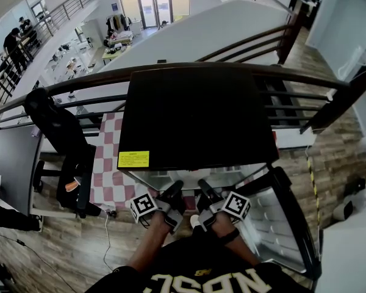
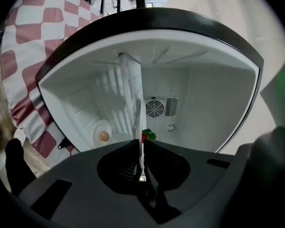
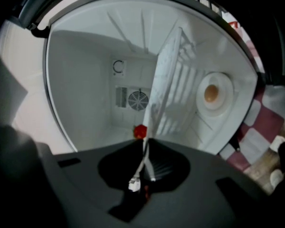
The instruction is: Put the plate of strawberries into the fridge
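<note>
A: Where is the plate sitting right now?
B: It is being held at the mouth of the open fridge. It is showing only edge-on, as a thin white strip. The left gripper is pinching its rim, with the jaws almost together and only the rim between them. The right gripper is gripping the rim in the same way.
A: And the fruit?
B: One red strawberry with green leaves is showing just past the jaw tips, inside the white cavity. I am not able to count more.
A: Is the plate lying on the wire shelf?
B: I cannot tell. The shelf is running from the jaws toward the back wall, where the round fan grille is sitting. A round lamp is sitting on the side wall.
A: What is the head view showing?
B: Both grippers are pointing side by side under the black top of the fridge. The door is hanging open at the right, and a pink-and-white checked surface is lying at the left of the fridge
</note>
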A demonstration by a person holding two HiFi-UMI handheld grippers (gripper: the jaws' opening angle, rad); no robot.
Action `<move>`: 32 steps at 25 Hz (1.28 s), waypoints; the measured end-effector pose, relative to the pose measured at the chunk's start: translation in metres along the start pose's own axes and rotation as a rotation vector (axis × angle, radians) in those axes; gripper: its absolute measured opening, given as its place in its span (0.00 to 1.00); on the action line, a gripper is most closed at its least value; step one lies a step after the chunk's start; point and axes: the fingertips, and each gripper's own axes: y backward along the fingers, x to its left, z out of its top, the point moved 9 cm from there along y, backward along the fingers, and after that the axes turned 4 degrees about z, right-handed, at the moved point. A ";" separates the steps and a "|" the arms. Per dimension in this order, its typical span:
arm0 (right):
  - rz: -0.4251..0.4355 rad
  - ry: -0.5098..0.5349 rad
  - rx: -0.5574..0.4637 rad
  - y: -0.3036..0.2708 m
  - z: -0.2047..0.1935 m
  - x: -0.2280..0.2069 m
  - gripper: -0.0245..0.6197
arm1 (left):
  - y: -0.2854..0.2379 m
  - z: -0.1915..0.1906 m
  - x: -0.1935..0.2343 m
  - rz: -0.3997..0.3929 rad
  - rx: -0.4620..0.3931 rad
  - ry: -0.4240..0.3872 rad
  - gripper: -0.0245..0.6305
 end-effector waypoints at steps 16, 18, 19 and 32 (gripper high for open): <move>-0.048 0.355 0.008 0.008 0.003 0.013 0.38 | 0.012 -0.002 -0.023 0.081 0.072 -0.558 0.38; -0.057 0.398 -0.006 0.012 0.002 0.013 0.37 | 0.017 -0.003 -0.024 0.126 0.044 -0.681 0.38; -0.063 0.422 -0.011 0.014 0.002 0.014 0.37 | 0.020 -0.004 -0.024 0.147 0.026 -0.744 0.38; -0.234 1.035 0.037 0.032 -0.020 0.035 0.19 | 0.032 -0.025 -0.022 0.210 -0.021 -1.211 0.26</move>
